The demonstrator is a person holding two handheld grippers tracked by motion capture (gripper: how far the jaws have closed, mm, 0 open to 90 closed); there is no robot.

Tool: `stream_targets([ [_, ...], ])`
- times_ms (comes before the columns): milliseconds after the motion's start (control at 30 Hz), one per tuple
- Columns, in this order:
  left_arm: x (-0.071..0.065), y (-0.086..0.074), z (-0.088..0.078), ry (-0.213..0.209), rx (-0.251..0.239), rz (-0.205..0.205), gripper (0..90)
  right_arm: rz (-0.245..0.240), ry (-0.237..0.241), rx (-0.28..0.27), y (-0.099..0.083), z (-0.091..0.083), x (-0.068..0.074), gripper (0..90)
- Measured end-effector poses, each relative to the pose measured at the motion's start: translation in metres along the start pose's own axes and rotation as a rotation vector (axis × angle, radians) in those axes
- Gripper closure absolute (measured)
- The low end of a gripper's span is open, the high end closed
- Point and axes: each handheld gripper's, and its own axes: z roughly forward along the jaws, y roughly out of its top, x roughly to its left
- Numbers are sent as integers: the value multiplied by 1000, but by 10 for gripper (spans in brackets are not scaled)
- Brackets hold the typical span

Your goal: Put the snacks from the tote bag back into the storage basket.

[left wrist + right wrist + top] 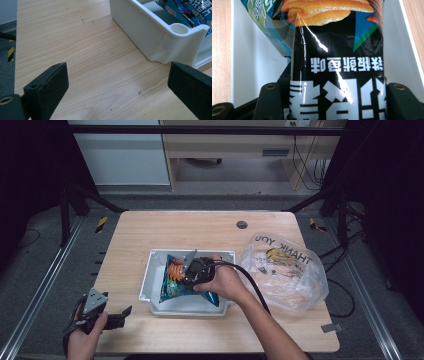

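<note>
A white plastic tray (150, 275) sits mid-table. My right gripper (184, 274) reaches into it from the right and is shut on a black and blue snack bag (337, 62); the bag fills the gap between the jaws of that gripper (334, 100). A second, light blue bag (262, 12) lies beside it in the tray (257, 55). From the high view the bags (172, 282) lie at the tray's left half. My left gripper (125, 312) rests open at the table's near left, its jaws (117, 72) wide over bare wood and pointing at the tray's corner (155, 37).
A clear plastic carrier bag (285, 270) printed THANK YOU, with items inside, lies right of the tray. A round cable hole (242, 224) is at the table's far side. Bare wood lies left of and behind the tray.
</note>
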Motion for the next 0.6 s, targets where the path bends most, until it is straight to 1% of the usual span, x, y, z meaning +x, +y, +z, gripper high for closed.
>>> stream_targets([
  [267, -1, 0, 1, -4, 2, 5, 30, 10, 3, 8, -3, 0, -2, 419],
  [600, 0, 0, 0, -2, -2, 2, 31, 6, 13, 18, -4, 5, -2, 418],
])
